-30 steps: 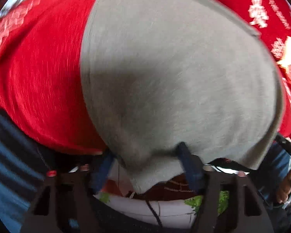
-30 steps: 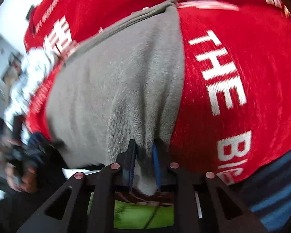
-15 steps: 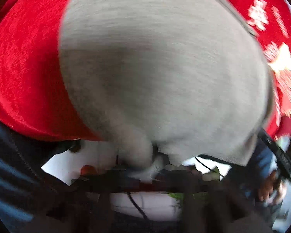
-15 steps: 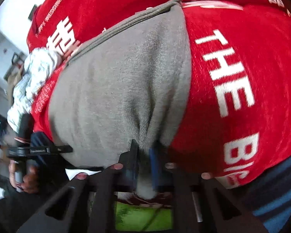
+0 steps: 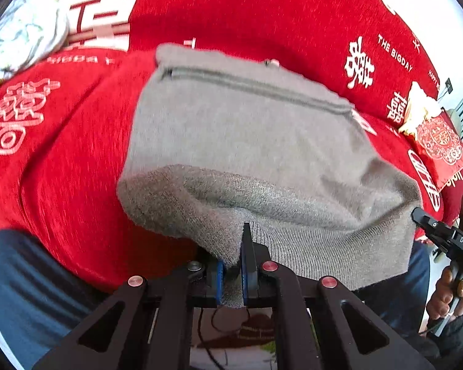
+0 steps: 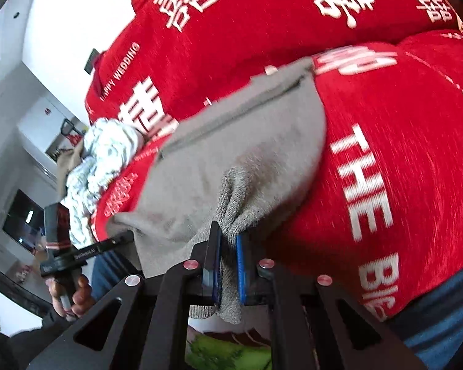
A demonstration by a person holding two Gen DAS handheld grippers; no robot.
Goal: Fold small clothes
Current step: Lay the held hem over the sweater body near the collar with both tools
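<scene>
Both grippers pinch the near hem of a grey knitted garment (image 5: 247,141) over a red cover.

The left gripper (image 5: 233,265) has its blue pads (image 5: 247,262) closed tight on one corner of the ribbed hem, and the right gripper (image 6: 227,265) is closed on the other corner, where the knit bunches. The garment hangs lifted at the near edge; its far part lies on the red cover with white lettering (image 5: 77,154). A crumpled pale cloth (image 6: 105,154) lies near, at the left.

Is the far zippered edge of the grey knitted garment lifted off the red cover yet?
No: in the left wrist view the grey knitted garment's zippered far edge rests on the red printed cover.
</scene>
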